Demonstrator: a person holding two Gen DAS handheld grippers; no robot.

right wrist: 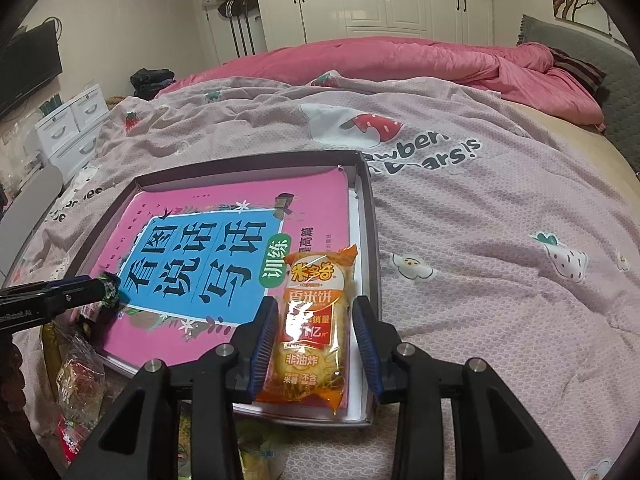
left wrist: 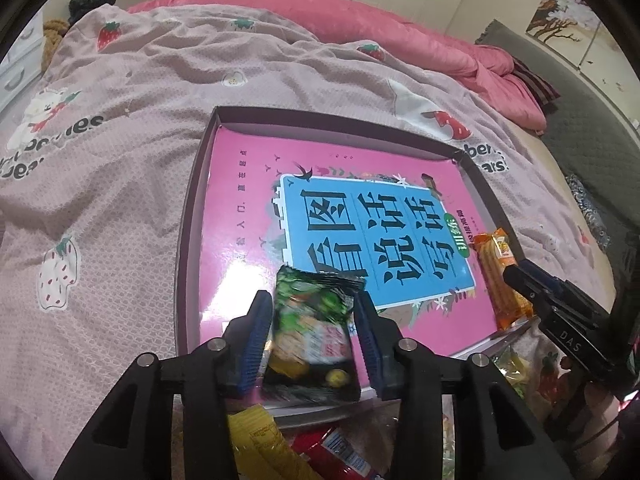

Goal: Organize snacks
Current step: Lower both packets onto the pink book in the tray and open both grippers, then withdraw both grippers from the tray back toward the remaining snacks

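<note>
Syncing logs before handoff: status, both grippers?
Left gripper open around green packet. Right gripper shut on orange packet. Both over the box; book covers its floor.

Book cover: 看图说话写话 (训练 badge); orange packet: 米多奇.

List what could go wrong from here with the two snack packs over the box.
1. The green snack pack sits blurred between the left tool's pads with gaps showing; it may drop askew on the pink book.
2. The orange rice cracker pack sits beside the box's right wall; the right tool could snag that wall when pulling away.
</note>
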